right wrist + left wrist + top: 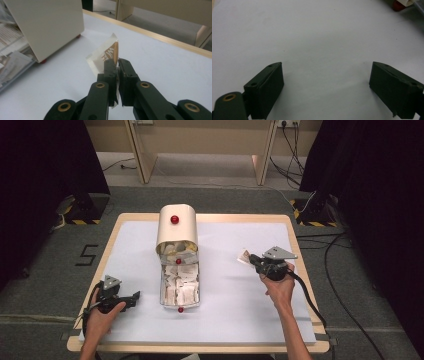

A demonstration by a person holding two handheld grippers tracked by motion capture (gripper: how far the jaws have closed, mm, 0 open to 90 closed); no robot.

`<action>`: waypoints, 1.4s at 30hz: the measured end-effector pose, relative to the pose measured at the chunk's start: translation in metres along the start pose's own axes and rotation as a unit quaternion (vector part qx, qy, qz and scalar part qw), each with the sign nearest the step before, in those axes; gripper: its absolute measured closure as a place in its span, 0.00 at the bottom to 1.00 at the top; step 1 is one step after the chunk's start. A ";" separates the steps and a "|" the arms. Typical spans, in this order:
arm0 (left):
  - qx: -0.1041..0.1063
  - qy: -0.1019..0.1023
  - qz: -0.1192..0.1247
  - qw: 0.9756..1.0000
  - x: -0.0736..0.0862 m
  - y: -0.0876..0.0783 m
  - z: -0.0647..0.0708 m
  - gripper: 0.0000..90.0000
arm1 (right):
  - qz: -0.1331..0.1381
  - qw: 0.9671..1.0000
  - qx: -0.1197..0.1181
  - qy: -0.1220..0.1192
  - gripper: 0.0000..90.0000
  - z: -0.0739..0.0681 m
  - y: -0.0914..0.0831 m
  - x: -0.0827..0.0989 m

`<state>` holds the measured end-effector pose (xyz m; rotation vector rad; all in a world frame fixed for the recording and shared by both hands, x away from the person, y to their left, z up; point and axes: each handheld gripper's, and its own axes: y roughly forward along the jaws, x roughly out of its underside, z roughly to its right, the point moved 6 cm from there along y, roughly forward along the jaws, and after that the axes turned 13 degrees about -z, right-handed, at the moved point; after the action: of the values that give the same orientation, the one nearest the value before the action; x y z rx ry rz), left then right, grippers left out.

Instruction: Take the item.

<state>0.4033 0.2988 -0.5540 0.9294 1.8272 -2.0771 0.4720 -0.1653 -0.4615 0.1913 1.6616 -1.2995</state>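
A cream box (177, 228) with a red knob stands at the table's middle back, and its clear drawer (180, 287) is pulled out towards me, full of small paper sachets. My right gripper (253, 259) is to the right of the box, shut on one sachet (244, 256). In the right gripper view this white and brown sachet (105, 54) sticks up from between the pressed jaws, my right gripper (117, 65) pointing past the box (48, 24). At the front left my left gripper (134, 297) rests on the table, and my left gripper (325, 82) stands open over bare white surface.
The white mat (240, 310) covers the wooden table (305, 270). A red foot (398, 5) of the drawer shows at the top right of the left gripper view. Wooden furniture legs (142, 160) and cables (295, 150) lie beyond the table; dark curtains flank both sides.
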 end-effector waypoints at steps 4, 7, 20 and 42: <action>0.000 0.000 0.000 1.000 0.000 0.000 0.000 0.13 | -0.011 1.000 0.006 0.011 0.95 0.008 0.005 0.008; 0.000 0.000 0.000 1.000 0.000 0.000 0.000 0.13 | -0.019 1.000 0.011 0.017 0.95 0.014 0.008 0.014; 0.000 0.000 0.000 1.000 0.000 0.000 0.000 0.13 | -0.045 0.998 0.021 0.026 0.95 0.025 0.018 0.031; 0.000 0.000 0.000 1.000 0.000 0.000 0.000 0.13 | -0.074 0.996 0.028 0.039 0.94 0.035 0.029 0.050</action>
<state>0.4032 0.2988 -0.5540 0.9293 1.8273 -2.0777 0.4853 -0.2028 -0.5163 0.1566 1.7330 -1.4666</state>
